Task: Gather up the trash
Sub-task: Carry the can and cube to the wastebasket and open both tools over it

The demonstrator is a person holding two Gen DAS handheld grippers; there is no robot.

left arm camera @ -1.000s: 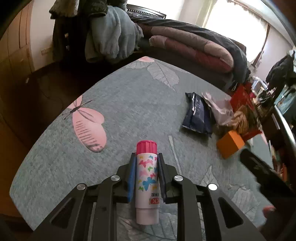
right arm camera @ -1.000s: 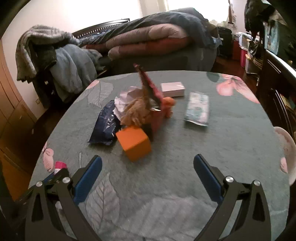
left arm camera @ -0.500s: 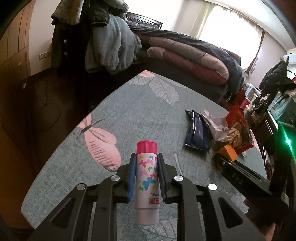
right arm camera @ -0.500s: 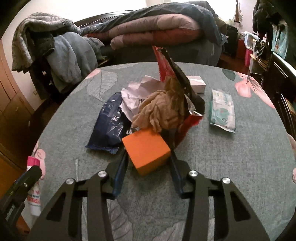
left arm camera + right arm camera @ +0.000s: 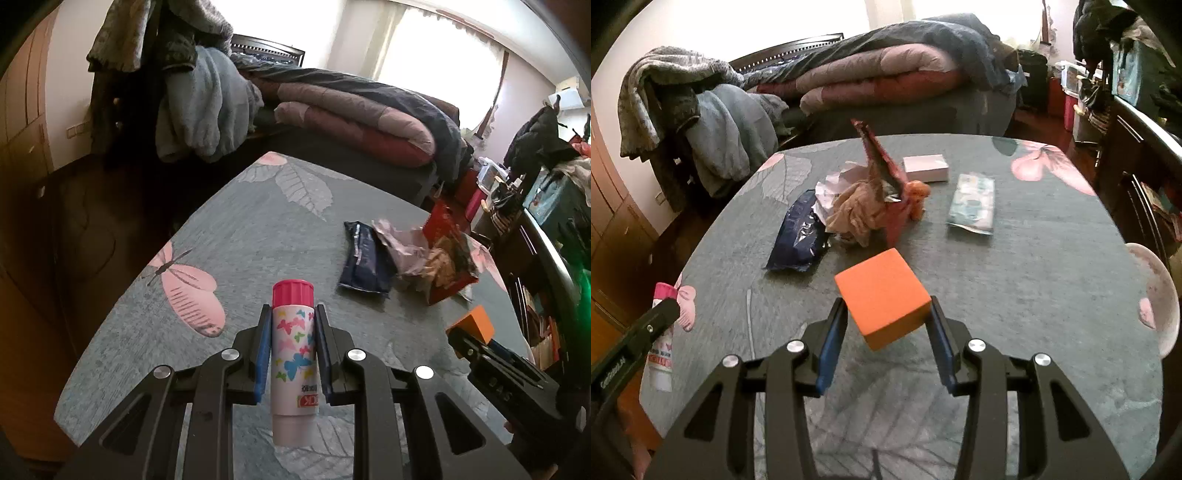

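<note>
The left gripper (image 5: pixel 291 314) is pinching the glue stick (image 5: pixel 293 354) above the table (image 5: pixel 240 236), near its butterfly print (image 5: pixel 190 288). The right gripper (image 5: pixel 884 314) is clamping the orange block (image 5: pixel 882 297), hanging just this side of the red snack bag (image 5: pixel 892 199) and its litter.

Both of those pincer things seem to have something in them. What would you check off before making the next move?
1. Left gripper clamped on the glue stick: ok.
2. Right gripper clamped on the orange block: ok.
3. Orange block clear of the tablecloth: it appears lifted, but cannot tell for sure.
4. Trash still to collect, dark blue wrapper, red snack bag, crumpled paper: not ok.
5. Bin to drop things into: cannot tell, none in view.
</note>
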